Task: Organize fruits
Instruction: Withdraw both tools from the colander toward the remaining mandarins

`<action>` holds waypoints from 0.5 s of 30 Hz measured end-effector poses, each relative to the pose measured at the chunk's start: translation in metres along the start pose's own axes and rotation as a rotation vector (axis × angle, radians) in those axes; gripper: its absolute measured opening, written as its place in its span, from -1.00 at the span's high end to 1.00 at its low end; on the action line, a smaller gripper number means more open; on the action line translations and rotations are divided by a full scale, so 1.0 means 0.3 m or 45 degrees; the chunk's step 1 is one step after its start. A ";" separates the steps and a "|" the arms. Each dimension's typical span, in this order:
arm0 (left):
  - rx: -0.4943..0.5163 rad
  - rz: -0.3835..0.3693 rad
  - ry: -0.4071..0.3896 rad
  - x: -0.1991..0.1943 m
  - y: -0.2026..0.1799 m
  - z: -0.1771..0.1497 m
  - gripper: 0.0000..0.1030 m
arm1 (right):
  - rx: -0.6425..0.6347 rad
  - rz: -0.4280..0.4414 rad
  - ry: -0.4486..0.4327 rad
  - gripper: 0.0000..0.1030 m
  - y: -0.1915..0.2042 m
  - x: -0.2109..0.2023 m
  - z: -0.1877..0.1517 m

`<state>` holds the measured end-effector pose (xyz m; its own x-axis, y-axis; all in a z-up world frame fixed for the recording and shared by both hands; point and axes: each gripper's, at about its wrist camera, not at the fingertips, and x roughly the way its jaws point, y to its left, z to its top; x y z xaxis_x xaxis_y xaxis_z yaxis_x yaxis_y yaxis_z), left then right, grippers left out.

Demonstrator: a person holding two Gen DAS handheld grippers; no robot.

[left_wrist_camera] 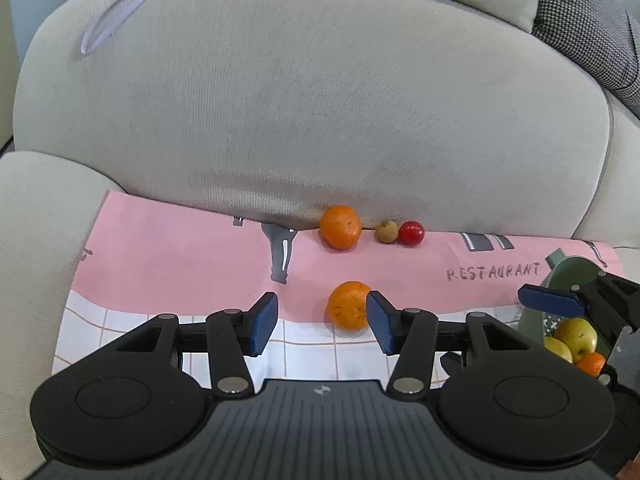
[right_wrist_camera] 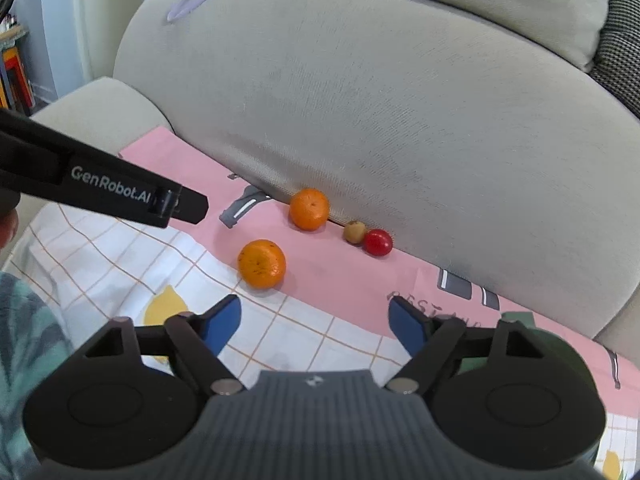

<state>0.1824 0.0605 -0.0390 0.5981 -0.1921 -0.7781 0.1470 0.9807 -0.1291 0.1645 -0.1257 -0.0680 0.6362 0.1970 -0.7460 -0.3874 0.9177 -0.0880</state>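
Orange [left_wrist_camera: 347,305] sits at about 1 o'clock off the left hand-held gripper [left_wrist_camera: 322,322], jaws wide open, right pad nearly touching; right hand-held gripper [right_wrist_camera: 316,326] open too, farther back.

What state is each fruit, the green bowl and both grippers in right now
Left gripper: open, empty, near orange just past its right finger.
Right gripper: open, empty, above the cloth.
Near orange: loose on the cloth.
Far orange: resting against the sofa back.
Brown fruit: beside the red fruit, both at the sofa back.
Green bowl: holding yellow fruits and an orange one.
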 end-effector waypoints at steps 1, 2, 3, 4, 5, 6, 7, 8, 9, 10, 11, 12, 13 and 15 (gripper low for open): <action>-0.009 -0.003 0.007 0.013 0.010 -0.002 -0.16 | 0.003 0.003 0.005 -0.48 -0.001 0.011 0.002; -0.017 -0.010 0.014 0.023 0.020 -0.003 -0.16 | 0.006 0.008 0.012 -0.44 -0.004 0.026 0.005; -0.025 -0.021 0.023 0.033 0.030 -0.004 -0.16 | 0.008 0.017 0.023 -0.31 -0.007 0.043 0.009; -0.032 -0.033 0.029 0.043 0.039 -0.006 -0.16 | 0.010 0.021 0.034 -0.25 -0.009 0.062 0.011; -0.042 -0.042 0.034 0.053 0.050 -0.009 -0.16 | 0.010 0.022 0.043 -0.24 -0.010 0.078 0.013; -0.054 -0.049 0.039 0.061 0.060 -0.011 -0.16 | 0.010 0.023 0.048 -0.18 -0.012 0.092 0.015; -0.068 -0.055 0.044 0.071 0.069 -0.013 -0.16 | 0.010 0.029 0.052 -0.11 -0.013 0.106 0.017; -0.082 -0.062 0.051 0.082 0.077 -0.014 -0.16 | 0.010 0.036 0.058 -0.07 -0.014 0.119 0.019; -0.095 -0.071 0.058 0.092 0.083 -0.015 -0.16 | 0.011 0.042 0.063 0.00 -0.016 0.133 0.021; -0.109 -0.079 0.065 0.103 0.089 -0.015 -0.16 | 0.012 0.047 0.068 0.02 -0.018 0.147 0.024; -0.119 -0.088 0.073 0.114 0.093 -0.016 -0.15 | 0.013 0.051 0.071 0.02 -0.020 0.159 0.026; -0.124 -0.096 0.083 0.125 0.096 -0.015 -0.15 | 0.012 0.054 0.072 0.03 -0.023 0.172 0.029; -0.126 -0.100 0.090 0.134 0.097 -0.015 -0.15 | 0.008 0.054 0.074 0.05 -0.026 0.184 0.033; -0.121 -0.125 0.092 0.148 0.093 -0.015 -0.14 | 0.001 0.057 0.076 0.08 -0.031 0.205 0.041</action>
<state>0.2097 0.0795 -0.0799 0.5257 -0.2871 -0.8008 0.1248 0.9572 -0.2613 0.2154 -0.1178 -0.1048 0.5775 0.2170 -0.7870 -0.4142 0.9086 -0.0534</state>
